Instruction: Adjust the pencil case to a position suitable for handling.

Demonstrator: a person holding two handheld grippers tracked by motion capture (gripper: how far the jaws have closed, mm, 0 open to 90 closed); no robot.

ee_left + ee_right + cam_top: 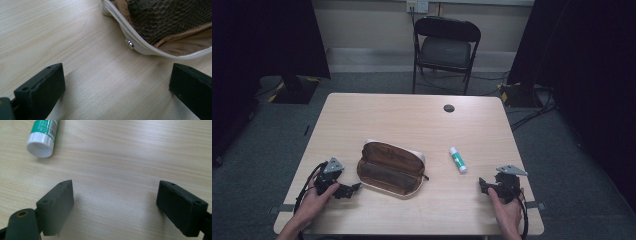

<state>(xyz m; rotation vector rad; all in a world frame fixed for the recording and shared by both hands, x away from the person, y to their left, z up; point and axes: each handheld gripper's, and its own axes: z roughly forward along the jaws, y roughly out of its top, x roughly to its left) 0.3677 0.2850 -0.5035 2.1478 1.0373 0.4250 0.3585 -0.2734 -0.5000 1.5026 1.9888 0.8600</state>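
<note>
At the near edge of the pale wood-grain bench (422, 120), the left hand-held gripper (346, 190) and the right hand-held gripper (483, 185) are held low with jaws spread wide and nothing between them. Just beyond the left one an open brown pencil case (389, 167) with a white zip edge and mesh lining is seen, and near the right one a green-and-white glue stick (457, 159) whose label print is too blurred to be read. Bare bench is left beyond both up to a dark round grommet (449, 108), with a black folding chair (446, 50), grey carpet and dark curtains behind.

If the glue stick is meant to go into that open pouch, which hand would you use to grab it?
Probably the right. The right gripper sits nearest the glue stick, jaws open, with bare table between. The left gripper is beside the pouch, which lies between it and the stick.
</note>
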